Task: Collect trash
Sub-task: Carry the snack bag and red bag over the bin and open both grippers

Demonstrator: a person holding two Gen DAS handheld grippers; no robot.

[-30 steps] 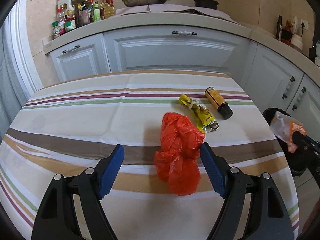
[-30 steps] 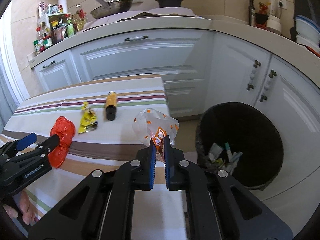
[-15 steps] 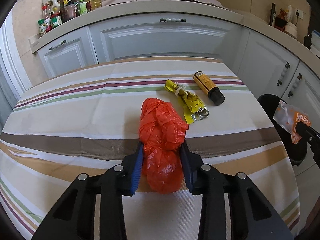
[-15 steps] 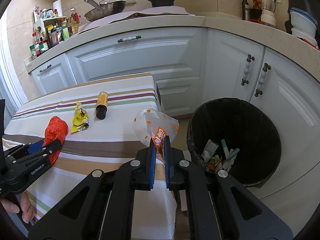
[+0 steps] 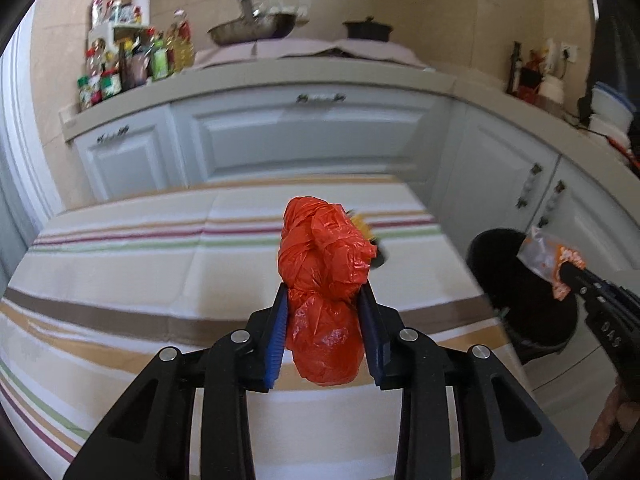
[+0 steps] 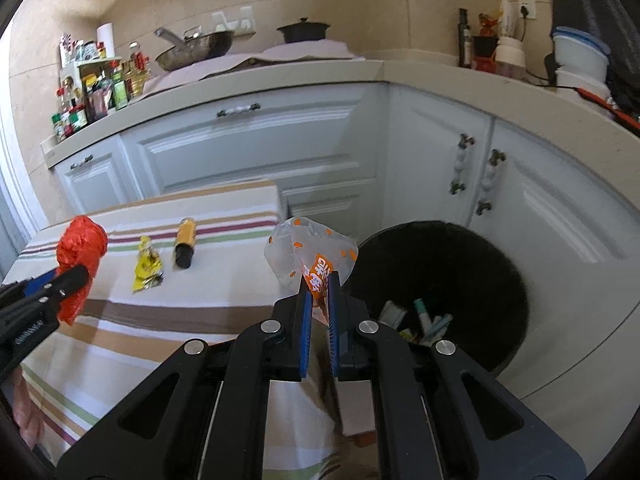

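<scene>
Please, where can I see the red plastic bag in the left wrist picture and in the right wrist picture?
Left wrist: red plastic bag at centre, clamped in the left gripper.
Right wrist: same bag at the left edge, above the striped tablecloth.
Shared landmark: black trash bin.

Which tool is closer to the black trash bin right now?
Right. The right tool, shut on the clear orange-printed wrapper, sits just beside the bin rim. The left tool, gripping the red bag, is over the table's far side.
</scene>
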